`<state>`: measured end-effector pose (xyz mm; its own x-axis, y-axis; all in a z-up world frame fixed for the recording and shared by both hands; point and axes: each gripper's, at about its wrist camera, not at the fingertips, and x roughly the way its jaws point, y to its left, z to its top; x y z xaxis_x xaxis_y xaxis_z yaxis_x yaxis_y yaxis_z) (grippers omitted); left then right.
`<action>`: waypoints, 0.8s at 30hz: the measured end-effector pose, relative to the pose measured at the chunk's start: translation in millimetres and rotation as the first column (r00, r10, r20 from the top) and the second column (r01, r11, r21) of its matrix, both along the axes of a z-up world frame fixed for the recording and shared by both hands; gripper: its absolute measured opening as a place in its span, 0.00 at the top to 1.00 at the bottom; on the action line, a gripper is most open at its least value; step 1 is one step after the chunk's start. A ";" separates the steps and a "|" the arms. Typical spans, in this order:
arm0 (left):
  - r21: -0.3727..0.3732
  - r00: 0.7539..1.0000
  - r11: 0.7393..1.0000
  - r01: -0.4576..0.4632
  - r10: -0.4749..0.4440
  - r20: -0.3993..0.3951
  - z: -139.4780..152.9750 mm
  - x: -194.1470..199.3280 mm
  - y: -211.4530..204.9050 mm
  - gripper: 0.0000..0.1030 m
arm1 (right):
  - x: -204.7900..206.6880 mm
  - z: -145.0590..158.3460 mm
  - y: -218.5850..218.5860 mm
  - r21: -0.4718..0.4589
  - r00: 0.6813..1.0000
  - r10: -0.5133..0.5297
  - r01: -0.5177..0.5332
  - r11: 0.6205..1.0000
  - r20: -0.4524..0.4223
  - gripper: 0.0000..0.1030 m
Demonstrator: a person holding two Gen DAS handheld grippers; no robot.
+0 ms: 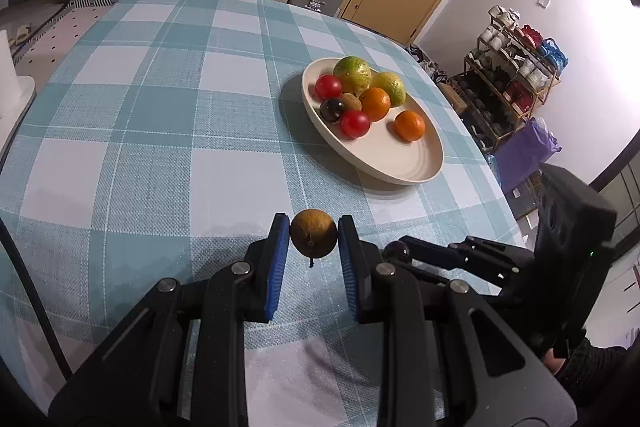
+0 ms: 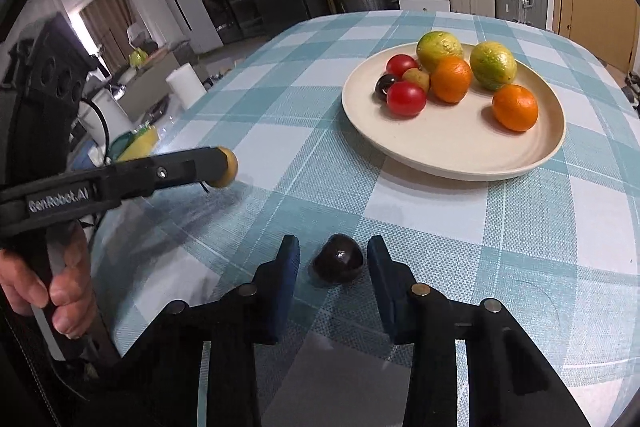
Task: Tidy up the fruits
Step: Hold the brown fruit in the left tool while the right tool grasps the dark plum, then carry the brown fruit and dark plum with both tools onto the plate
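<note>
My left gripper is shut on a small brown round fruit and holds it above the tablecloth; it also shows in the right wrist view. My right gripper is open, its fingers either side of a dark plum that lies on the cloth; the plum also shows in the left wrist view. A cream plate ahead holds two green citrus, two oranges, two red fruits, a dark plum and a small brown fruit.
The table wears a blue and white checked cloth. Its right edge drops to a shelf of cups. Suitcases, drawers and a door stand beyond the far edge. The right gripper's body is close at my left gripper's right.
</note>
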<state>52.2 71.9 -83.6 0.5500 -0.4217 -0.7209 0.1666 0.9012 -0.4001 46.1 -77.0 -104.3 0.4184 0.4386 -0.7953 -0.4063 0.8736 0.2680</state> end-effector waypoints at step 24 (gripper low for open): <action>0.019 0.996 0.997 0.076 -0.076 0.038 28.8 57.2 -54.8 0.78 | 24.2 39.7 -61.6 0.141 0.988 -0.102 0.085 0.986 0.117 0.75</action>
<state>109.4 17.0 -54.8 0.5446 -0.4506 -0.7074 0.2499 0.8923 -0.3760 70.3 -138.5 -64.6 0.5540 0.4929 -0.6709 -0.3618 0.8684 0.3391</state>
